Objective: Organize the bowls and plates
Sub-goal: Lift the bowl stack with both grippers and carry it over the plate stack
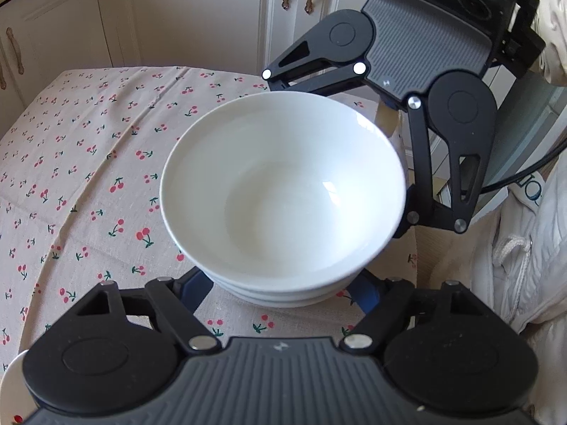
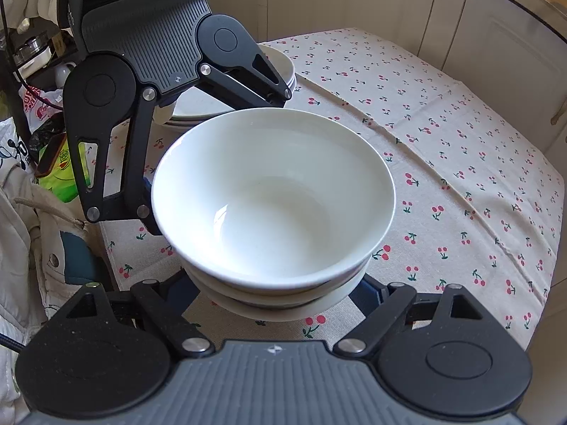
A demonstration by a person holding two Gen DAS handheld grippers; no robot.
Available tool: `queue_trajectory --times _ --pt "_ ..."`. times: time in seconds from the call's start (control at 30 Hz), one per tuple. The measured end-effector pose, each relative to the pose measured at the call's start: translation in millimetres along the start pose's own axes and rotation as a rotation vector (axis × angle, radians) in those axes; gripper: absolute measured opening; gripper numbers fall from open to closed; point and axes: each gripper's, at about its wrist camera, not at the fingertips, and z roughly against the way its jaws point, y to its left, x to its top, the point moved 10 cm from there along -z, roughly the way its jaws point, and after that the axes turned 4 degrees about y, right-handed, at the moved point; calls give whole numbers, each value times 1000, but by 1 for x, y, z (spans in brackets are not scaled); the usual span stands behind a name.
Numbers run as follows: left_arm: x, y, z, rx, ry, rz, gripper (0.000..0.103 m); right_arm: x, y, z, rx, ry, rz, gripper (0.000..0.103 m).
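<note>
A nested stack of white bowls (image 1: 283, 191) (image 2: 273, 194) stands on the cherry-print tablecloth (image 1: 88, 177). My left gripper (image 1: 283, 295) reaches under the stack from the near side of its view. Its blue fingers (image 1: 193, 290) press the lower bowls on both sides, so it is shut on the stack. My right gripper (image 2: 274, 297) comes from the opposite side. Its blue fingers (image 2: 366, 292) clasp the bottom bowl, with the tips hidden under the rims. A second pile of white plates (image 2: 283, 63) sits behind the left gripper.
Cream cabinets (image 1: 195, 17) with brass handles stand beyond the table. A person in a white jacket (image 1: 531, 248) is close at the table's edge. A green bag (image 2: 63, 177) and clutter lie off the table at the left of the right wrist view.
</note>
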Motion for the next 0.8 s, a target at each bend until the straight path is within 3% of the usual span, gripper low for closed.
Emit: queue_trajectory --times 0.47,0.8 --pt "-1 -1 5 26 -2 -11 80 3 -1 -1 -9 12 -21 91" --pt "-10 -6 36 76 -38 -5 80 22 14 11 -43 11 29 91"
